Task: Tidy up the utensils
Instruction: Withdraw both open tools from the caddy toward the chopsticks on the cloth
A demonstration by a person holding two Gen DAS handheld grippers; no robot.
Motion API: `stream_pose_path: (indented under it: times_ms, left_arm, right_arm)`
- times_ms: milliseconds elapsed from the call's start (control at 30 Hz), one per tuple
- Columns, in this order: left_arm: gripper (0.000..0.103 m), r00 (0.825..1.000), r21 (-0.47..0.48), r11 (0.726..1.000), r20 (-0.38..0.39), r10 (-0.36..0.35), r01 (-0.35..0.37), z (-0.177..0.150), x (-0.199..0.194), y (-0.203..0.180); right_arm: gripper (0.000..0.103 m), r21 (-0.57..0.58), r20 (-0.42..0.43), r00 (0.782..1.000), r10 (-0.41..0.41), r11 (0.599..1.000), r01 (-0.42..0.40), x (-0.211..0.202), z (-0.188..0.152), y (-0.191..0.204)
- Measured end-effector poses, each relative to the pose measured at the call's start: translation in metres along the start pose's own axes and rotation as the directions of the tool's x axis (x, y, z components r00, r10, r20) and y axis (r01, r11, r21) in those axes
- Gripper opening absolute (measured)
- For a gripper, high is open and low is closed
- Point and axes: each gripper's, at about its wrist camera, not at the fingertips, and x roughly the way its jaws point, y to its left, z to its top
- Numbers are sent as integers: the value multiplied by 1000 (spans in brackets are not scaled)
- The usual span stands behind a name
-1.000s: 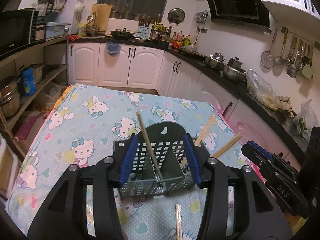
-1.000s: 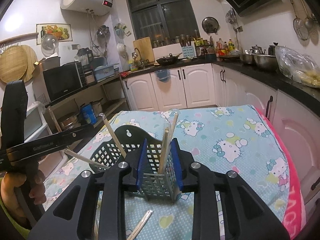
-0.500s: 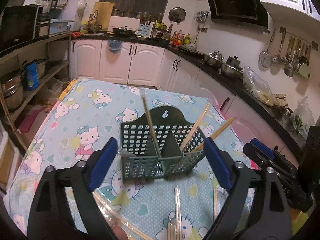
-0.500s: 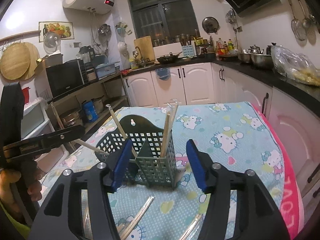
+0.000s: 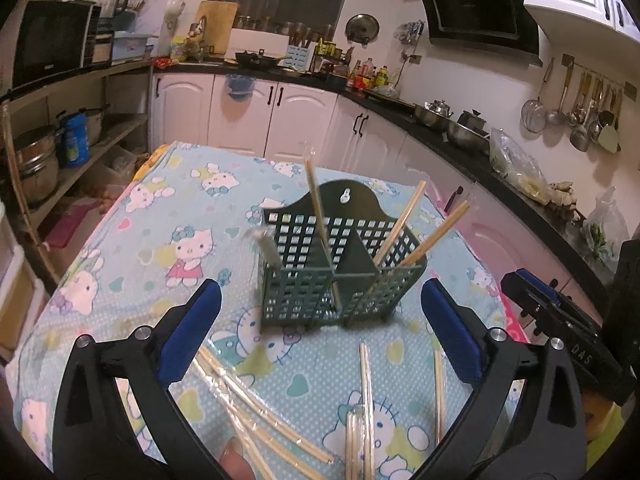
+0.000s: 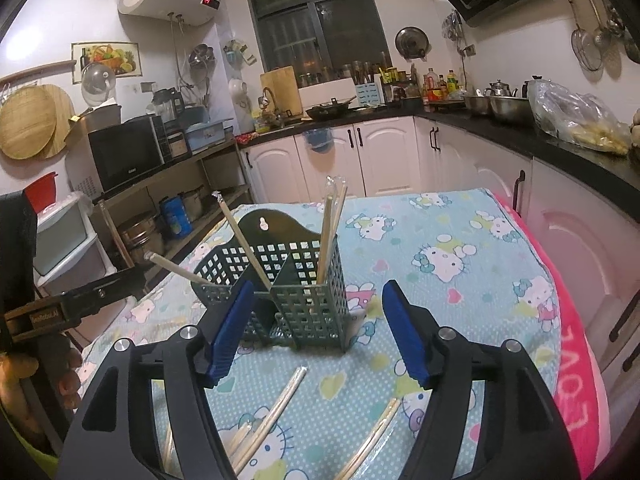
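Both my grippers, left gripper (image 5: 320, 332) and right gripper (image 6: 316, 332), stand wide with nothing held, jaws just opened off the green mesh caddy (image 5: 340, 272), which sits upright mid-table. Loose chopsticks (image 5: 366, 400) lie near me: light, stiff, thin, likely slippery (some in clear wrap); I would pinch mid-shaft. Cartoon-cat tablecloth (image 6: 460, 240) looks soft; cluttered kitchen counters surround.

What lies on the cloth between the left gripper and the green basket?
In the left wrist view, wrapped chopsticks lie on the tablecloth between the open left gripper and the green basket.
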Motion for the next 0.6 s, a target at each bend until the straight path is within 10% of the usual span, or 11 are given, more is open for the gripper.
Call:
stream_pose_path:
  times_ms: [600]
  left_arm:
    - [92, 1000, -59, 998, -21, 18, -19, -27, -20, 31]
  right_arm:
    - [65, -40, -62, 998, 21, 999, -24, 0, -22, 23]
